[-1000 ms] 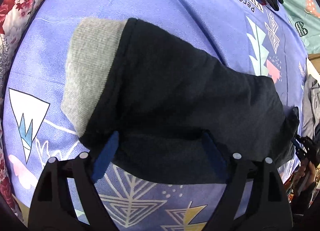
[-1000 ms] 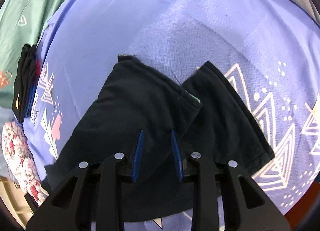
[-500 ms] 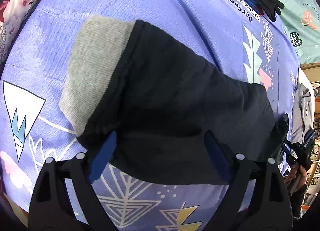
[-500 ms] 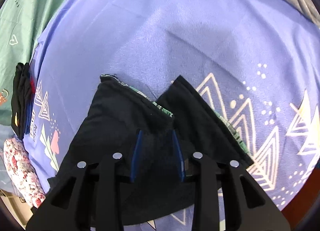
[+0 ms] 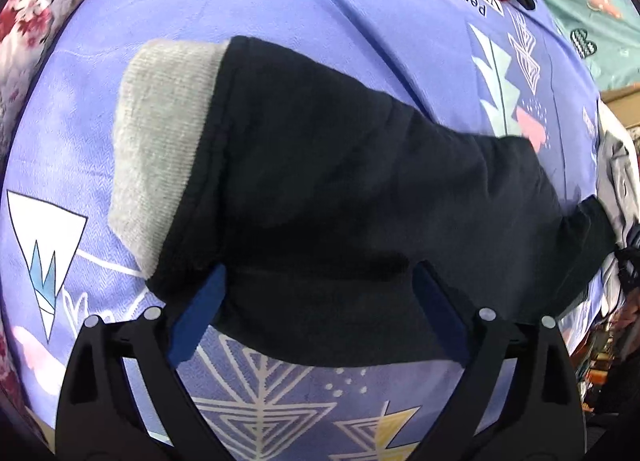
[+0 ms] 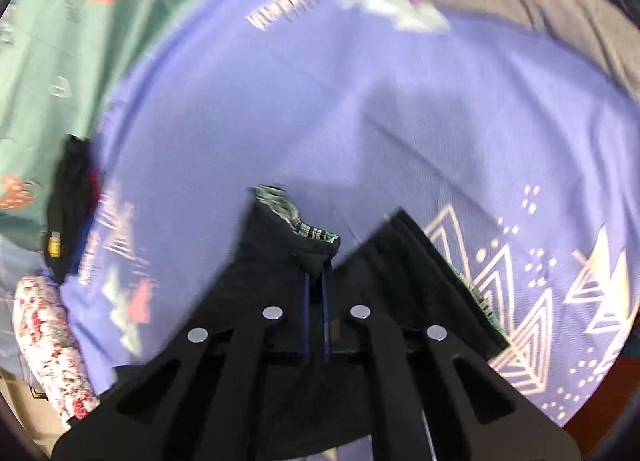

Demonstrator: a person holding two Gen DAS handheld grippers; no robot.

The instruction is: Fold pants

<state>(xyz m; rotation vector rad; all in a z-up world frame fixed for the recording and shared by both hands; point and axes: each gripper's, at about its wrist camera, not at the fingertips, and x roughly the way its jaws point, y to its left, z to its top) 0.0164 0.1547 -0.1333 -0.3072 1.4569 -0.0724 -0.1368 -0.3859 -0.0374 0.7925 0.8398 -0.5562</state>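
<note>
Right wrist view: my right gripper pinches the black pants at 12 o'clock; my left gripper keeps spreading over their waist.

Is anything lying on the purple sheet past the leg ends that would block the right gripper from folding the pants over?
Nothing visible does. The right gripper is shut on a bunched fold of the black pants, and the purple sheet beyond the leg ends is bare. The dark folded clothes sit off at its left edge.
</note>
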